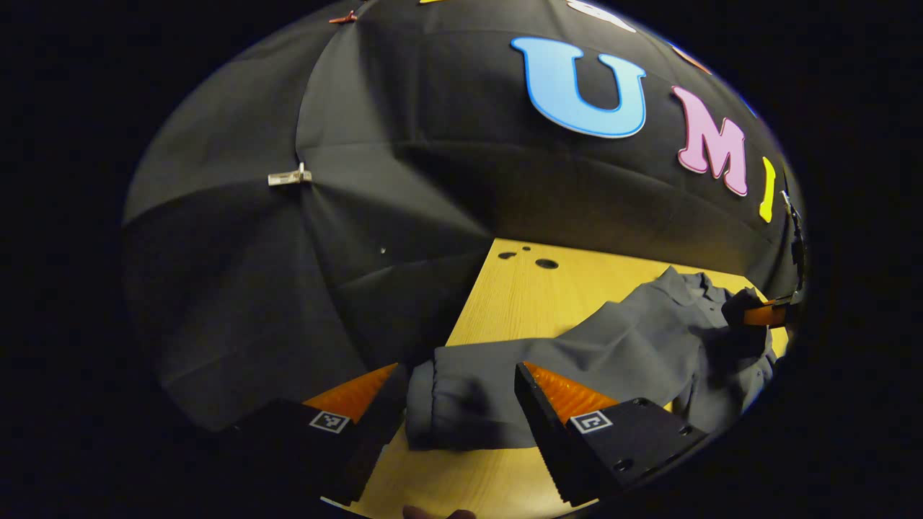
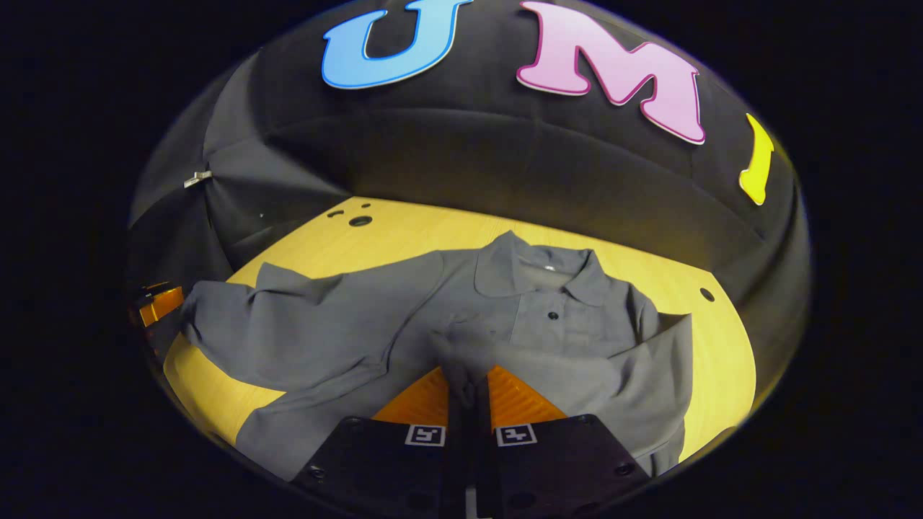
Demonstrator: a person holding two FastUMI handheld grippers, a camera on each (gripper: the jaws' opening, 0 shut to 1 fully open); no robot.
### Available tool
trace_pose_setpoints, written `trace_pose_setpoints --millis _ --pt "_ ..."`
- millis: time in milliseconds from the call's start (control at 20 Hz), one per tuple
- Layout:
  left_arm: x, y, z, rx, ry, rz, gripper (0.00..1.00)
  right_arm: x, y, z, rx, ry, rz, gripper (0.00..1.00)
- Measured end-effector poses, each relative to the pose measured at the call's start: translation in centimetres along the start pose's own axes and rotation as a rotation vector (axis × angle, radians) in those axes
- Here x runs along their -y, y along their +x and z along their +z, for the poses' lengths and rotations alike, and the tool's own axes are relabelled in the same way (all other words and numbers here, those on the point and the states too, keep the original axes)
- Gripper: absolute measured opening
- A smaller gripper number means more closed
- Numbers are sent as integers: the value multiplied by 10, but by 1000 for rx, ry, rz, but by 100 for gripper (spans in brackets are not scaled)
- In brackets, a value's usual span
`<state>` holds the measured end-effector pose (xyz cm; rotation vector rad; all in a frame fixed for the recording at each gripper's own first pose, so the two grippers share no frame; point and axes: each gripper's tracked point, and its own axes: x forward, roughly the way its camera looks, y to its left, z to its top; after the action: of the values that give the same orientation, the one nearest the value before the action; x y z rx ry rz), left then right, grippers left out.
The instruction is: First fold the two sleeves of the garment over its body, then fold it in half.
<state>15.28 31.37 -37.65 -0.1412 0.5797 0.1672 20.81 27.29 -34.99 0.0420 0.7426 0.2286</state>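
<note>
Left tongs (image 1: 458, 389) straddle the sleeve cuff (image 1: 461, 411), spread; right tongs (image 2: 467, 382) pinch shirt (image 2: 548, 317) cloth.

No readable text; only small square coded markers on each gripper (image 2: 469, 389), illegible.

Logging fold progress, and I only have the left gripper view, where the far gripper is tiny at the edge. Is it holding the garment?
Observer: Yes. In the right gripper view the right gripper is shut on a pinch of the grey garment, over its chest.
Operator: Is the right sleeve folded in?
Observer: Partly, it seems: the right sleeve runs from the shoulder inward toward that gripper, lying over the body.
Operator: Which side faces up?
Observer: The front: the collar lies open toward the wall, with a button below it.
</note>
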Motion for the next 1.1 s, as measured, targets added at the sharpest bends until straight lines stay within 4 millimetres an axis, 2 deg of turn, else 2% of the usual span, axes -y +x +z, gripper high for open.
trace_pose_setpoints --millis 100,200,250,350,400,450,500,650,700,750,800,900,950,1000,1100 --pt "-6 12 -16 -41 -14 6 95 -6 7 -7 -26 21 4 14" --pt "-13 23 -30 -81 -40 12 95 -12 10 -11 -41 43 17 22" --pt "-13 26 -34 -98 -45 11 96 -24 8 -14 -56 72 53 22" --pt "-11 28 -40 -117 -41 8 96 -41 5 -11 -57 110 98 37" --pt "-10 29 -41 -123 -37 6 96 -49 1 -7 -49 123 125 72" --pt "-9 30 -44 -129 -30 4 96 -56 -2 -2 -37 130 147 62" --pt "-8 31 -46 -133 -26 5 96 -61 -6 0 -29 134 163 66" --pt "-9 35 -53 -157 -24 17 96 -66 -19 6 -20 148 189 68" --pt "-10 35 -56 -168 -22 23 92 -65 -23 7 -15 148 192 71" --pt "-12 36 -53 -157 -20 31 98 -61 -27 9 -8 146 189 73" --pt "-15 35 -55 -167 -15 40 98 -57 -32 10 -4 145 184 77" --pt "-18 32 -54 -178 3 48 89 -48 -40 10 2 159 176 77" --pt "-20 30 -51 -178 19 54 81 -43 -46 11 8 168 169 77" --pt "-19 30 -49 -185 38 45 79 -37 -50 13 15 172 160 77" --pt "-17 33 -49 -192 73 61 41 -25 -60 15 28 169 139 77"
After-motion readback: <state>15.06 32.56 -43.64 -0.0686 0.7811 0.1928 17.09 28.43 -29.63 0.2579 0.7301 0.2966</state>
